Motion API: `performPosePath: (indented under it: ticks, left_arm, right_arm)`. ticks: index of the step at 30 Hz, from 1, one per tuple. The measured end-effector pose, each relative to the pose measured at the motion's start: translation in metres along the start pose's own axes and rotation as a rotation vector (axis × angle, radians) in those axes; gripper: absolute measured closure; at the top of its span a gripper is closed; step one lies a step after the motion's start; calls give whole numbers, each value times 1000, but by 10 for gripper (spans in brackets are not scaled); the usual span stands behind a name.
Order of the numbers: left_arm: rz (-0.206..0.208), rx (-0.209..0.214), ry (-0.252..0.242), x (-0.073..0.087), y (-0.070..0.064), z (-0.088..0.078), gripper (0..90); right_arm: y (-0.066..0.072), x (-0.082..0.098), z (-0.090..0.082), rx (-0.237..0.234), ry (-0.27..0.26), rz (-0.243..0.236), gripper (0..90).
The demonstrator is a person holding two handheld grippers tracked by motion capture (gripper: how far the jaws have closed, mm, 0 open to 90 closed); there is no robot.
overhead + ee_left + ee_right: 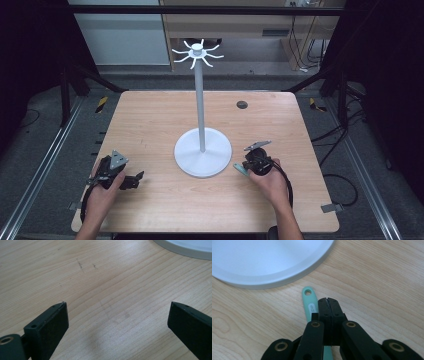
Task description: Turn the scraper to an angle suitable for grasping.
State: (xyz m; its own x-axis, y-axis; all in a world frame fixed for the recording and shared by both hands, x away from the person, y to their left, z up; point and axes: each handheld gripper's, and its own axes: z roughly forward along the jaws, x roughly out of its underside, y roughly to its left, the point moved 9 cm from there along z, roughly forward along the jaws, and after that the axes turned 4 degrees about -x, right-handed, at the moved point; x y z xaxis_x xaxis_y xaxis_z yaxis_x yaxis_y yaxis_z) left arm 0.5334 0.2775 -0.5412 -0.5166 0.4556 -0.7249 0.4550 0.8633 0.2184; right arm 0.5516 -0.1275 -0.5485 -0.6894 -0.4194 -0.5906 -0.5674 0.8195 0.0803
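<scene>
The likely thing to be handled is a slim mint-green handle (309, 305) with a hanging hole at its end, lying flat on the wooden tabletop (150, 125); what kind of utensil it belongs to cannot be told, since the rest of it runs back under the right gripper (328, 300). It looks like a light, smooth piece, probably plastic or silicone, so it may flex a little and could slide out of a loose pinch. With it lying flat, a jaw would have to get down beside each long edge, and the sensible place to take it is along the shaft a little behind the hole, leaving the hole free for one of the curved hooks on the white stand (199, 100) if hanging is the aim. Seen from the right gripper's own view, the handle lies just to the left of its jaws and below them, its holed end reaching slightly past the fingertips toward the rim of the stand's round base (294, 280), which sits just ahead. The right gripper's jaws are pressed together with nothing between them, so the handle is beside them, not held. The left gripper (117, 315) rests low over bare tabletop well away from the handle, its jaws spread wide and empty, with the edge of the base ahead and to its right.
</scene>
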Motion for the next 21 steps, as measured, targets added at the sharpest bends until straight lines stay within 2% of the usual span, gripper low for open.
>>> performPosePath:
  ticks: [11, 17, 21]
  left_arm:
    - [-3, -4, 1, 1, 2, -1, 30]
    - [-7, -4, 0, 1, 2, -2, 30]
    - [-6, -3, 0, 1, 2, -2, 30]
  right_arm:
    - [11, -6, -5, -3, -3, -54, 900]
    - [10, -4, -4, 27, 75, -105, 878]
    - [11, -7, -7, 25, 101, -122, 848]
